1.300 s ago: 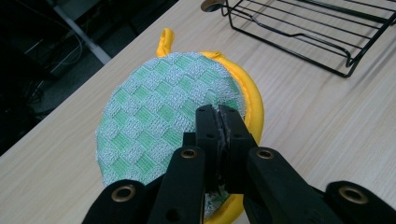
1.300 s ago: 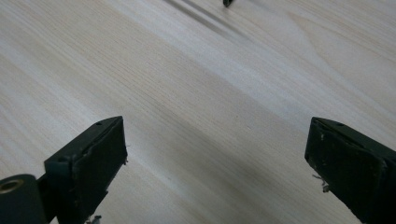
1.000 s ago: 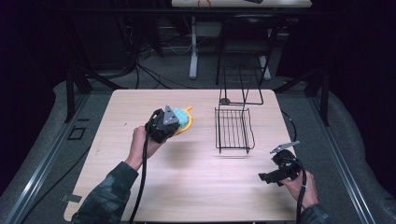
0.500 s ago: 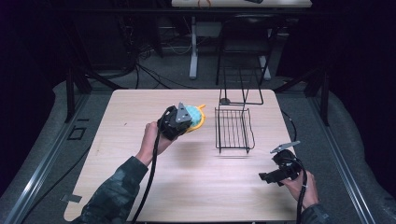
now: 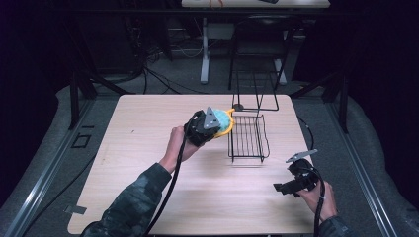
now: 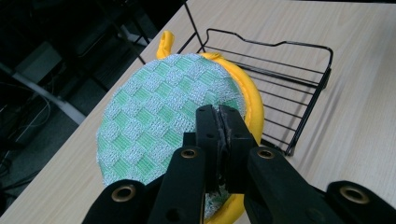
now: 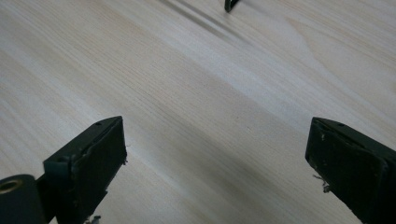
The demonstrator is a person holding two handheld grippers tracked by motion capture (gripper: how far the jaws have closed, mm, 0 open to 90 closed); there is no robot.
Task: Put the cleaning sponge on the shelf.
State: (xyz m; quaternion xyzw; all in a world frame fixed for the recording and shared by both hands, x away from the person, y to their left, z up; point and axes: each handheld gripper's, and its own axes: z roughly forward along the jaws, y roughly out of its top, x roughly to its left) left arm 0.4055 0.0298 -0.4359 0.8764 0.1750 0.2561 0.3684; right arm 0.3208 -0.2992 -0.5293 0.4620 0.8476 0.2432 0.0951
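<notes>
Where the pale wooden surface [image 5: 148,148] spreads across the high view, it is the largest thing shown, its grain running lengthwise and its top bare of any label or writing. On its far right part stands a black wire basket [image 5: 248,138], with a taller black wire frame [image 5: 255,91] just behind it at the far edge. The left claw [image 5: 213,124] is held above the surface just left of the basket, clamped tight on a round pot holder [image 6: 168,116]; in the left gripper view its two black jaws meet on the pad's near edge. The pot holder has a green and white checked face, a yellow rim and a small yellow loop [image 6: 164,43] at its far side, and it hangs off the surface, close beside the basket's near rim. No brand or lettering can be read on it. The right claw [image 5: 286,186] rests low near the front right corner, its jaws wide apart over bare wood with nothing between them.
</notes>
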